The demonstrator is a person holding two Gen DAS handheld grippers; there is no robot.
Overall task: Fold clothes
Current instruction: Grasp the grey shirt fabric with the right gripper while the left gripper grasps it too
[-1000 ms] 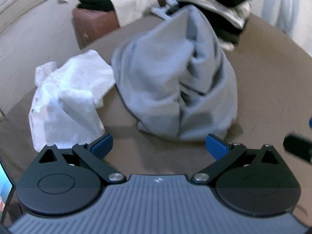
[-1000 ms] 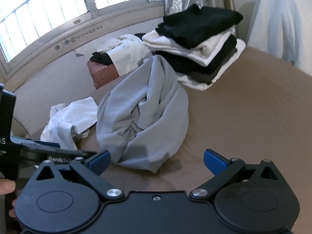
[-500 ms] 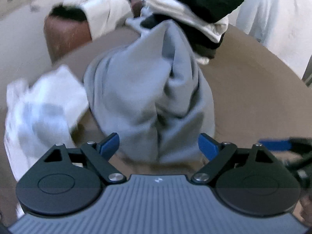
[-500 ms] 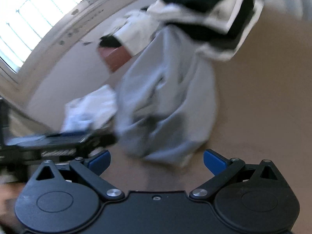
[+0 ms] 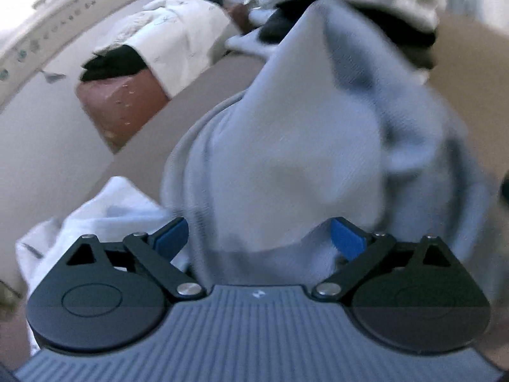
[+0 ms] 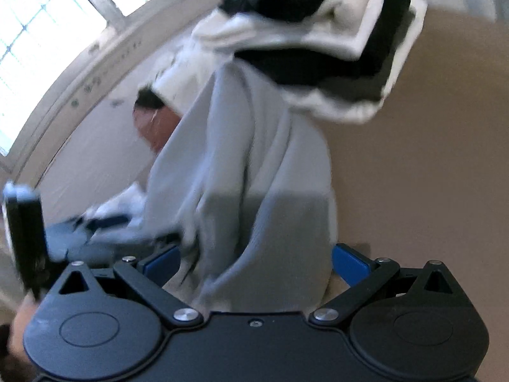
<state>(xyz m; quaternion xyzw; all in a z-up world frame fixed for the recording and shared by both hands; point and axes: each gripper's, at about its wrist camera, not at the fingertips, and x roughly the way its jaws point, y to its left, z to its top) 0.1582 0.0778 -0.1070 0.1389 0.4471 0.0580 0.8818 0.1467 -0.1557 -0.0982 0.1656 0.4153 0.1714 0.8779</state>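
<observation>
Grey garment (image 5: 296,146): lies crumpled in a heap on the brown bed surface (image 6: 429,165), its near hem reaching in between the fingers of both grippers.
Left gripper (image 5: 259,238): jaws are opening, set wide; grey cloth is seen between the blue pads (image 5: 346,242), but no pinch is seen.
Right gripper (image 6: 254,262): fingers are spread wide, grey cloth lying in the gap; nothing is clamped.
White garment (image 5: 105,213): bunched just left of the grey one, touching it at the left gripper's left finger.
Folded stack (image 6: 318,41): black and white pieces piled at the far edge of the bed, the grey heap's top end reaching up to it.
Reddish box (image 5: 124,108): stands beyond the left edge, with black and white clothes draped over it.
Focus: both views are motion-blurred.
</observation>
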